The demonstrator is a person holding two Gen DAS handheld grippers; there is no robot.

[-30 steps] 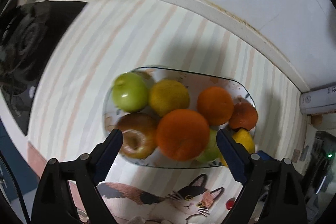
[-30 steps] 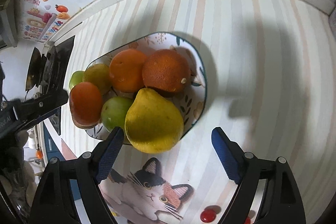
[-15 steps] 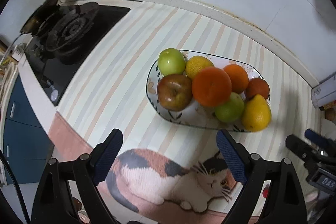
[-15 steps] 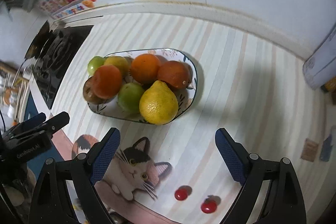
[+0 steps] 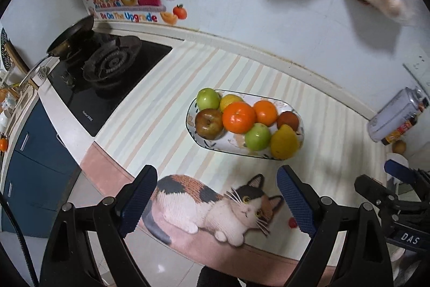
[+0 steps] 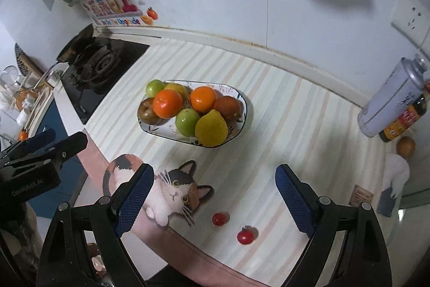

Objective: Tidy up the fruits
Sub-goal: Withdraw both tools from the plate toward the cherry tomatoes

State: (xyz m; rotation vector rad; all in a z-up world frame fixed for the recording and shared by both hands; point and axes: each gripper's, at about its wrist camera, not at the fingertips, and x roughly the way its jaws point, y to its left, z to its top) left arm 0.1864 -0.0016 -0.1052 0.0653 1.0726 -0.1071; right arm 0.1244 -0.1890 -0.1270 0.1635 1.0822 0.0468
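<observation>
Since the earlier frames both claws have pulled up and back from the plate; the fruit, which filled the views before, now sits small and mid-frame, and stove and wall have come into sight.

Left claw (image 5: 216, 202): jaws spread wide, nothing between them, hanging over the cat print (image 5: 215, 209) on the tabletop mat. Right claw (image 6: 215, 199): likewise spread and empty, above the mat's near edge.

Plate (image 6: 243, 123) (oval, patterned, dark rim) rests on the striped tabletop (image 6: 295, 125), beyond both claws. Fruit count on it, eight:
- 2 green apples (image 5: 207, 98) (image 5: 257, 137)
- 2 bright oranges (image 5: 238, 117) (image 5: 265, 113)
- 1 darker reddish orange (image 5: 287, 120)
- 1 brownish-red apple (image 5: 208, 123)
- 1 yellow citrus (image 5: 230, 100) (mostly hidden behind the oranges)
- 1 yellow pear (image 5: 284, 143) at the near right end

Loose on the tabletop: 2 small red tomatoes (image 6: 219, 219) (image 6: 245, 237), apart from each other, between the right claw's fingers in view and well clear of the plate.

Far right by the wall: 1 grey canister (image 6: 391, 101), 1 dark bottle (image 6: 403, 121) touching it, 1 brown round item (image 6: 405, 146). Left: 1 gas stove (image 5: 107, 77).
</observation>
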